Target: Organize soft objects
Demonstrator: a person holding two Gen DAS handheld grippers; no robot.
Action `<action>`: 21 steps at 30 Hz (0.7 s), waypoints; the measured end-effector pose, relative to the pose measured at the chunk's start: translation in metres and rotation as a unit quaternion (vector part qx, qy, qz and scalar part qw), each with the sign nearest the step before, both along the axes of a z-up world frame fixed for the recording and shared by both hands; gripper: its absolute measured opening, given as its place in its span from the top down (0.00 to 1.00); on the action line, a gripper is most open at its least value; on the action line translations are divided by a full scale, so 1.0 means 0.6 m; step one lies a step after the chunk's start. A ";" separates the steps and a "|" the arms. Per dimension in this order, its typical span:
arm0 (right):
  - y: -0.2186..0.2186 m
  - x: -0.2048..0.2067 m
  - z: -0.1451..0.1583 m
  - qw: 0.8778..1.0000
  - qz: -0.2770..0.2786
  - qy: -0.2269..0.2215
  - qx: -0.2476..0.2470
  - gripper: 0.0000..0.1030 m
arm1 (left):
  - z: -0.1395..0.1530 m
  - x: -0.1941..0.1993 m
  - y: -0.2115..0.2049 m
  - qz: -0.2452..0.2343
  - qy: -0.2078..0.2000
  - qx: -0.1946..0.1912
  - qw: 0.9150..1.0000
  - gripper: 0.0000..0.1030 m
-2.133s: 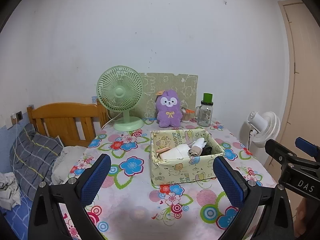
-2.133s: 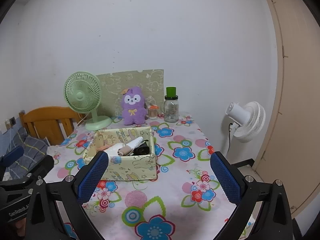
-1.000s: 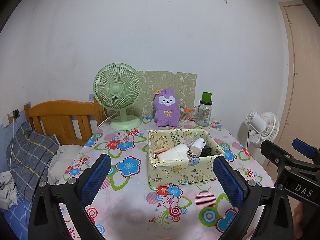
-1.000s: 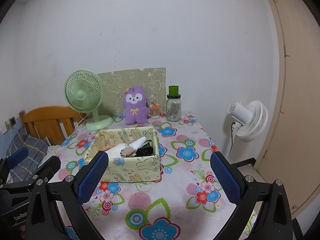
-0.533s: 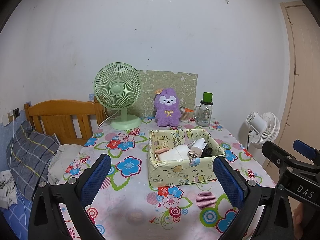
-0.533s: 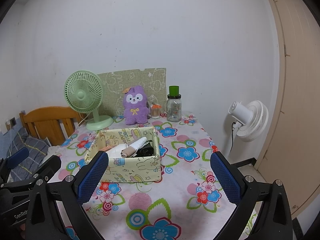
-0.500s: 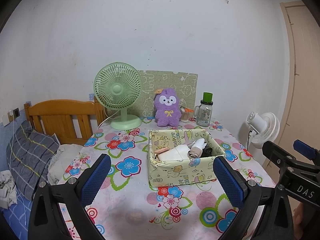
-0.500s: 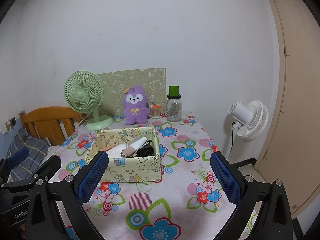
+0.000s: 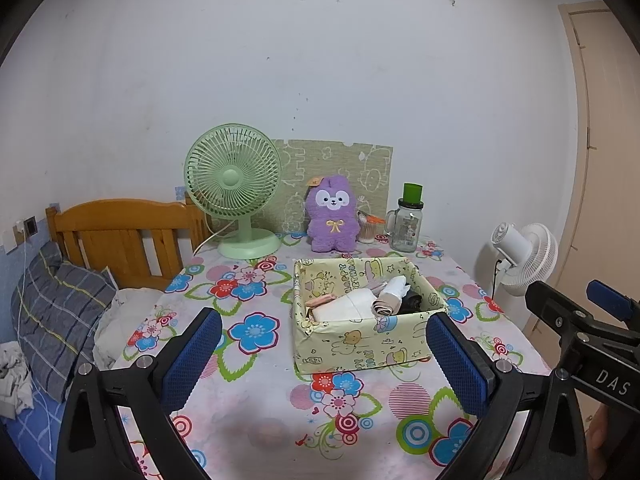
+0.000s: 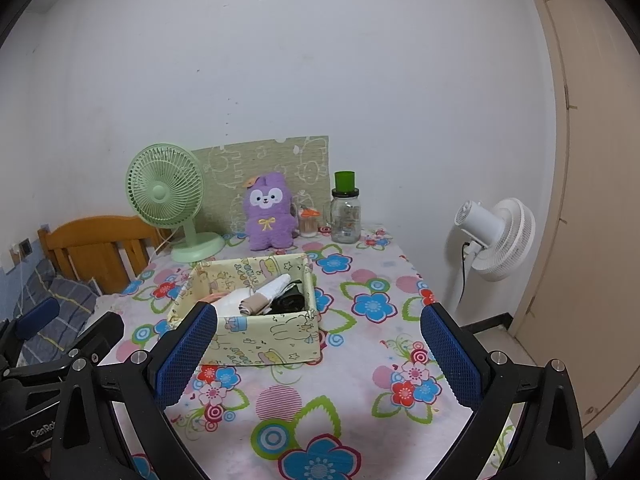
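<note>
A pale yellow cartoon-print box (image 9: 360,346) (image 10: 276,340) sits mid-table on the flowered cloth. Rolled socks and folded cloths lie inside it: a white roll (image 9: 394,285) (image 10: 276,285), a tan roll (image 9: 386,305) (image 10: 252,303), a dark piece (image 10: 290,302). A purple plush toy (image 9: 331,214) (image 10: 267,212) stands upright at the table's back. My left gripper (image 9: 322,358) hovers open before the box, empty. My right gripper (image 10: 320,354) is open too, nothing between its blue pads, with the box just behind its left finger.
A green desk fan (image 9: 234,184) (image 10: 168,196), a glass jar with green lid (image 9: 408,220) (image 10: 346,210) and a small orange-lidded container (image 10: 308,222) line the back. A white floor fan (image 10: 496,236) stands right of the table; a wooden bed headboard (image 9: 120,232) is left.
Both views have shifted only slightly; the grippers stay open and nothing on the table has moved.
</note>
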State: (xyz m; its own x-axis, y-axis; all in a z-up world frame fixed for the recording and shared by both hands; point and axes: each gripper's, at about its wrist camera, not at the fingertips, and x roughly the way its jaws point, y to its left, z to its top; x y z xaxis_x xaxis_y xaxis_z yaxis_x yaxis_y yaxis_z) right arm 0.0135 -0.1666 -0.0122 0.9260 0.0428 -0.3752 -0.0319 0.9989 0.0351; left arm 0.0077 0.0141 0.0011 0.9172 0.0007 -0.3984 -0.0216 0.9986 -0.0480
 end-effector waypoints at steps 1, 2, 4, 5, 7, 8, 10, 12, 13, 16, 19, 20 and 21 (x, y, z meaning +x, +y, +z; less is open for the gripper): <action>0.001 0.000 0.000 1.000 0.000 0.000 0.000 0.00 | 0.000 0.000 0.000 0.000 0.000 0.000 1.000 0.00; 0.000 0.000 0.000 1.000 0.000 0.000 -0.001 0.00 | 0.000 0.000 0.000 0.000 0.000 0.000 1.000 0.00; 0.000 0.000 0.000 1.000 0.000 0.000 0.000 0.00 | 0.000 0.000 0.000 0.000 0.000 -0.001 1.000 0.00; 0.001 0.001 0.000 1.000 0.000 0.000 0.000 0.00 | 0.000 0.002 0.001 -0.001 0.000 -0.001 1.000 0.00; -0.001 0.001 0.000 1.000 -0.001 -0.001 0.001 0.00 | 0.000 0.004 0.001 -0.001 0.001 -0.002 1.000 0.00; -0.001 0.001 0.000 1.000 -0.001 0.000 0.001 0.00 | 0.000 0.004 0.001 -0.001 0.000 -0.001 1.000 0.00; -0.001 0.001 0.000 1.000 -0.001 0.000 0.001 0.00 | 0.000 0.004 0.001 -0.001 0.001 -0.001 1.000 0.00; -0.001 0.002 0.000 1.000 -0.002 0.000 0.001 0.00 | 0.000 0.004 0.001 -0.001 0.000 -0.002 1.000 0.00; -0.001 0.002 0.000 1.000 -0.002 0.000 0.001 0.00 | 0.000 0.005 0.001 -0.001 0.000 -0.002 1.000 0.00; -0.001 0.002 0.000 1.000 -0.001 0.000 0.002 0.00 | 0.000 0.005 0.000 -0.001 0.001 -0.001 1.000 0.00; -0.001 0.003 0.000 1.000 -0.001 0.002 0.005 0.00 | 0.000 0.007 0.001 -0.001 0.001 -0.002 1.000 0.00; -0.002 0.003 0.000 1.000 -0.001 0.002 0.005 0.00 | -0.001 0.007 0.000 -0.001 0.001 -0.002 1.000 0.00; -0.002 0.004 0.000 1.000 -0.001 0.002 0.005 0.00 | 0.000 0.007 0.000 -0.001 0.001 -0.001 1.000 0.00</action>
